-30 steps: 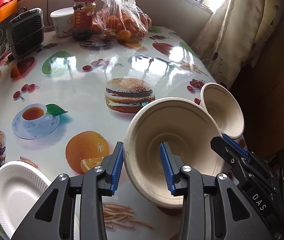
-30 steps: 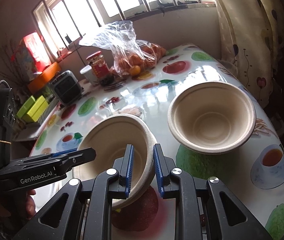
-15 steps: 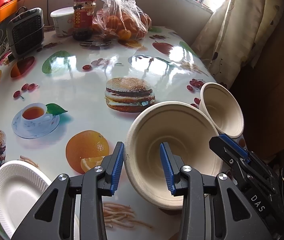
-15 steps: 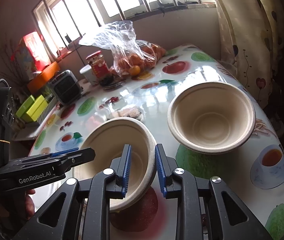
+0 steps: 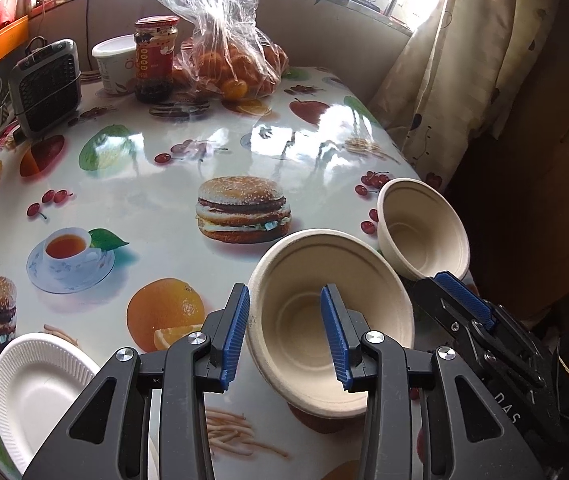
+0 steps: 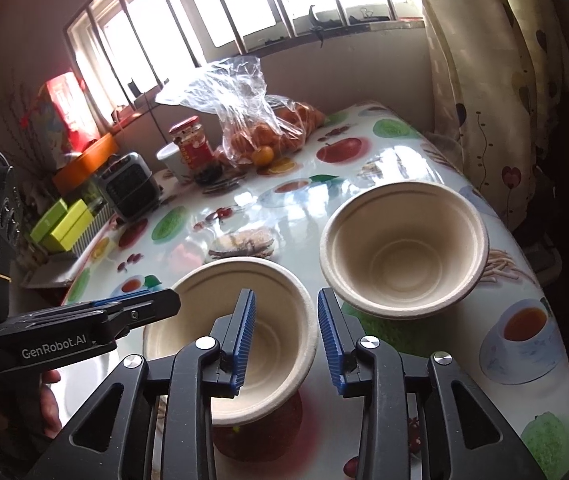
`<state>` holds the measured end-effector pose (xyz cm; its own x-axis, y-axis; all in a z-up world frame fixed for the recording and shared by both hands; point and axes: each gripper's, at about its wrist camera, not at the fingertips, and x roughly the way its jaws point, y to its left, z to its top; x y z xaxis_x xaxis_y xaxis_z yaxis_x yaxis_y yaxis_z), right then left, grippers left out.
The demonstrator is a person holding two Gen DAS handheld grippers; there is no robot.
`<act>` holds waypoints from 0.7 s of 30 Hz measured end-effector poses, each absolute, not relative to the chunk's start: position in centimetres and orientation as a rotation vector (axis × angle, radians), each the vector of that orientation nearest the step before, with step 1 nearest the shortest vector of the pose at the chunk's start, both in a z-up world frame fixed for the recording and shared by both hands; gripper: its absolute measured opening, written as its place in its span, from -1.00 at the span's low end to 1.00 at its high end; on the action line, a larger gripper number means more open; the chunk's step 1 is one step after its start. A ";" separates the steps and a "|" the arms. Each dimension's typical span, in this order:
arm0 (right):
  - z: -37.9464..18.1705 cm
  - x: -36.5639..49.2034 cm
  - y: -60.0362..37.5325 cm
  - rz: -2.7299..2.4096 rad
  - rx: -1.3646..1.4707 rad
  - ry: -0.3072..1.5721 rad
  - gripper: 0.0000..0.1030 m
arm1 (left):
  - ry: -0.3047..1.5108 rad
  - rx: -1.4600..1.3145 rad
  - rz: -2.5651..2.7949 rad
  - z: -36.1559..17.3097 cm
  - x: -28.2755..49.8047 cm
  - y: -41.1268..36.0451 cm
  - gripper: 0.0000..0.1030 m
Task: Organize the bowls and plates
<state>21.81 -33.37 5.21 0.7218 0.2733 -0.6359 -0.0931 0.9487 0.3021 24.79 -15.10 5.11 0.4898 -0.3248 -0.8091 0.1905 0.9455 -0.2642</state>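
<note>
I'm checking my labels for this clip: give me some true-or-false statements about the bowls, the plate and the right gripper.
1. The near beige fibre bowl and the far beige fibre bowl are both empty. True.
2. The far bowl is nested in the near bowl. False: they stand side by side.
3. The right gripper is shut on the near bowl's rim. False: its jaws are open, straddling the rim.
4. A white paper plate lies on the printed tablecloth. True.

two beige bowls point(image 5: 330, 320) point(image 5: 424, 228) upright, close together; white plate point(image 5: 40, 384) apart, seemingly empty.
</note>
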 end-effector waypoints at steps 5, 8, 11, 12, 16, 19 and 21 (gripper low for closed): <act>6.0 21.4 -35.3 0.159 0.260 0.713 -0.34 | 1.006 -0.127 -0.326 5.8 25.0 -16.2 -0.25; 6.1 21.3 -36.7 0.127 0.267 0.708 -0.34 | 1.000 -0.114 -0.345 6.2 25.2 -17.2 -0.25; 6.4 21.3 -38.1 0.098 0.267 0.696 -0.33 | 0.992 -0.104 -0.366 6.5 25.5 -18.3 -0.25; 6.5 21.2 -38.5 0.088 0.267 0.692 -0.33 | 0.993 -0.107 -0.371 6.5 25.6 -18.7 -0.25; 6.8 21.4 -40.0 0.049 0.262 0.679 -0.31 | 0.993 -0.106 -0.402 6.7 26.4 -20.3 -0.25; 6.7 21.8 -41.0 0.022 0.254 0.681 -0.28 | 0.987 -0.108 -0.417 7.0 27.1 -21.3 -0.25; 6.6 22.1 -41.7 0.002 0.257 0.685 -0.28 | 0.979 -0.109 -0.428 7.0 27.7 -22.0 -0.25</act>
